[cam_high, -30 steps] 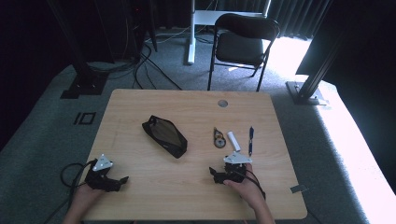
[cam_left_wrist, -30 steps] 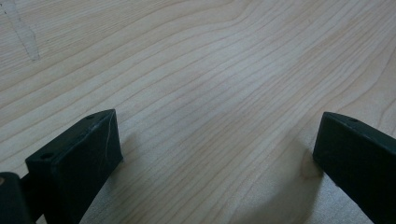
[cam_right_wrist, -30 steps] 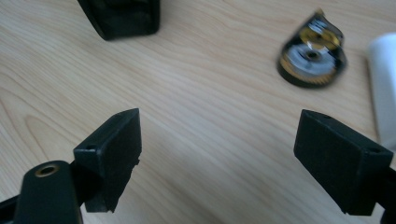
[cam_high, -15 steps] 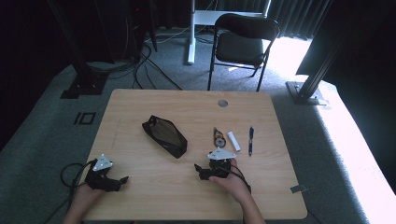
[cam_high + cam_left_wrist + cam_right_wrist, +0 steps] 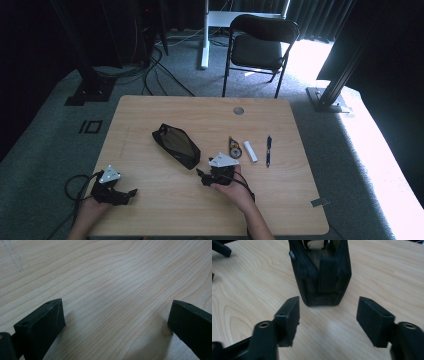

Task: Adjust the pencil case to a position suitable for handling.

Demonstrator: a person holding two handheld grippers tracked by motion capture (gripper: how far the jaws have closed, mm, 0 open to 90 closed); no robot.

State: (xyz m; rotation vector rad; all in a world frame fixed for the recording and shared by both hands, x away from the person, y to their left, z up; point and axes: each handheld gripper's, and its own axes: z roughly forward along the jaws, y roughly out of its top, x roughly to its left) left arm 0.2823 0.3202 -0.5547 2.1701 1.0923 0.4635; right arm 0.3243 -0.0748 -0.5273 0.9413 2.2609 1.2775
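Grey carpet surrounds the wooden tabletop (image 5: 150,120), with a black chair (image 5: 262,42) standing beyond its far edge. On the tabletop lies a black pouch (image 5: 176,145), set slantwise near the middle. To its right I see a small round thing (image 5: 234,148), a white tube (image 5: 250,151) and a pen (image 5: 268,150), lined up just beside one another.

My right hand-held gripper (image 5: 204,177) sits low over the tabletop, close to the pouch's near end and pointing at it. In the right gripper view its jaws stand wide apart with nothing between them, and the pouch (image 5: 320,270) stands just ahead of the gap, its end facing me; I cannot tell whether the jaws touch it, but they look a little short of it.

My left hand-held gripper (image 5: 127,194) rests near the front left corner, well apart from the pouch. In the left gripper view its jaws are spread wide over bare wood (image 5: 112,290), holding nothing
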